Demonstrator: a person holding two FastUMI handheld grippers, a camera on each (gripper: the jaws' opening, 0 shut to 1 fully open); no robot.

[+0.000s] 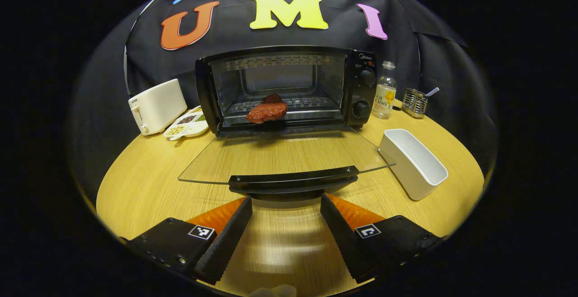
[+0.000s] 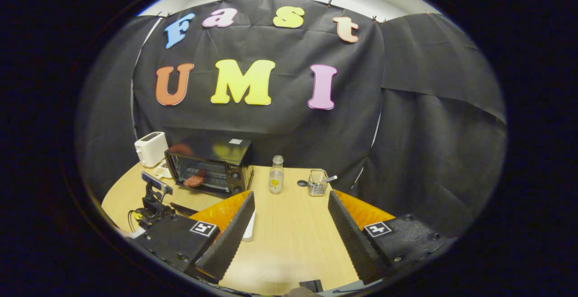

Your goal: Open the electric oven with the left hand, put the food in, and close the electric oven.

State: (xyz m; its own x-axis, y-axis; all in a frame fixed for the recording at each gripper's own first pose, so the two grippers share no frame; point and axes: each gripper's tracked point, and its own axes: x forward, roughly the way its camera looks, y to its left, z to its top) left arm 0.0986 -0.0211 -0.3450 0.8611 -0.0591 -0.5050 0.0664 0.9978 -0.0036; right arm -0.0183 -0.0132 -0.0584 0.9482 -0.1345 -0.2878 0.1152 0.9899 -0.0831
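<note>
Now the closing step is in hand, by the look of it: the food [image 1: 267, 111] already sits at the front edge of the rack inside the oven [image 1: 286, 87], and the glass door [image 1: 284, 157] lies flat, hinged down over the table [image 1: 149, 175].

The left gripper [image 1: 286, 225] hovers just short of the door's dark handle [image 1: 292, 180], fingers spread wide, holding nothing and touching nothing. The handle lies straight ahead of the gap between them. The next move likely calls for the left gripper to come in under or around that handle and swing the door up until it meets the oven front. The meat sits close to the opening, so the door may brush it on the way up.

The right gripper [image 2: 291, 227] is wide open too, empty, hanging over bare table well back from the oven [image 2: 210, 164], with the food [image 2: 194, 180] visible inside from there. Part of the left gripper [image 2: 156, 202] shows near the left edge of the right gripper view, in front of the open door.

Outward from the door: a white rectangular tub [image 1: 414, 161] stands at the right edge of the table, just beside the door's corner. A bottle [image 1: 385, 90] and a small wire holder [image 1: 414, 102] stand at the back right. A white toaster [image 1: 157, 105] and a divided dish [image 1: 187, 125] sit at the back left, beside the oven.
</note>
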